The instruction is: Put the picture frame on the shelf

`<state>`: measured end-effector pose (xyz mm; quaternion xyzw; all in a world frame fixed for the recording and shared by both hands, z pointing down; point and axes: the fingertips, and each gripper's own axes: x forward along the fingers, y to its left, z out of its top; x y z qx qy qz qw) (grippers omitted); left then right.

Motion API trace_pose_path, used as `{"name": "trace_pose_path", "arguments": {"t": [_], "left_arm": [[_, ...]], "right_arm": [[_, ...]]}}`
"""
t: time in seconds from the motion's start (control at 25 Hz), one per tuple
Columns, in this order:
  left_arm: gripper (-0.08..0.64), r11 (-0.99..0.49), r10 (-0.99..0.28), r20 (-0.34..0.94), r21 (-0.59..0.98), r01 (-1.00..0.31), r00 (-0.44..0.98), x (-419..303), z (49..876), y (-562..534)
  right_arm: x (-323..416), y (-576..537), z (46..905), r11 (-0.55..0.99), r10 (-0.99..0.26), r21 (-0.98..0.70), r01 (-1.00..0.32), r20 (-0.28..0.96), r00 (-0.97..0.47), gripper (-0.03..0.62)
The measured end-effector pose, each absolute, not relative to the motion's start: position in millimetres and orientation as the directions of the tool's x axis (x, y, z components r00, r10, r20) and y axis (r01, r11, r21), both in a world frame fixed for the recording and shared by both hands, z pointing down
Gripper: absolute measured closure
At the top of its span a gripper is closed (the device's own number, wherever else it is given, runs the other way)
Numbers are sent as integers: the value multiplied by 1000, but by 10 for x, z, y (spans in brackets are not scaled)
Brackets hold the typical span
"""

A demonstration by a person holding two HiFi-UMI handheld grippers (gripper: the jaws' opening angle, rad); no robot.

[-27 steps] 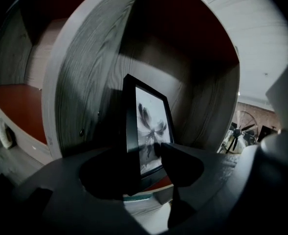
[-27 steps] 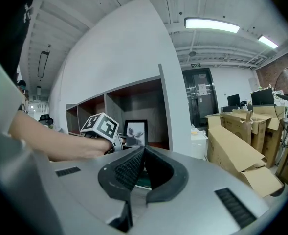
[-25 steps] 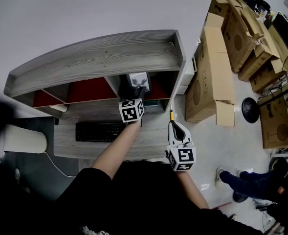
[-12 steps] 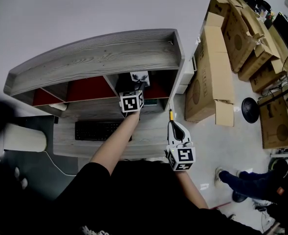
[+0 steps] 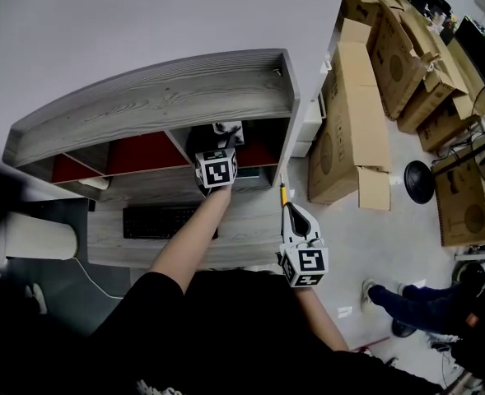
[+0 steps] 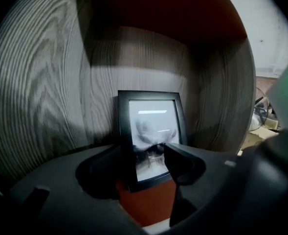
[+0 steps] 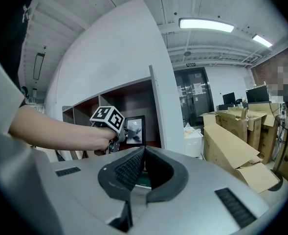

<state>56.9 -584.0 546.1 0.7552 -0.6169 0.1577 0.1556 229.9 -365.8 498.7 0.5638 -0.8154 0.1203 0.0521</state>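
A black picture frame [image 6: 152, 131] with a grey print stands upright on the red floor of a shelf compartment, leaning on the wood back wall. My left gripper [image 6: 143, 163] reaches into that compartment with its jaws spread wide; the frame's lower part sits between them and the pads do not press on it. In the head view the left gripper [image 5: 221, 148] is in the right-hand compartment of the grey wood shelf [image 5: 168, 97], the frame [image 5: 228, 127] just beyond its cube. My right gripper [image 5: 283, 197] hangs shut and empty over the desk, right of the left arm.
A black keyboard [image 5: 161, 220] lies on the desk under the shelf. A white cylinder [image 5: 40, 237] stands at the left. Cardboard boxes [image 5: 353, 130] line the floor to the right, with a fan [image 5: 423, 183] and a person's shoes [image 5: 390, 299] beyond.
My left hand has pushed a little further into the compartment, so less of the frame shows above the cube. The right gripper has stayed in place.
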Motion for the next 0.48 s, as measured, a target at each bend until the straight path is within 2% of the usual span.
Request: {"name": "trace_pose_path", "arguments": {"t": [0.48], "left_arm": [[287,-198,-902,382,44,-979,199,556,5427,-5944]], "right_arm": [[2328,-3609,5004,330,-909,-145,-933,219,-356,578]]}}
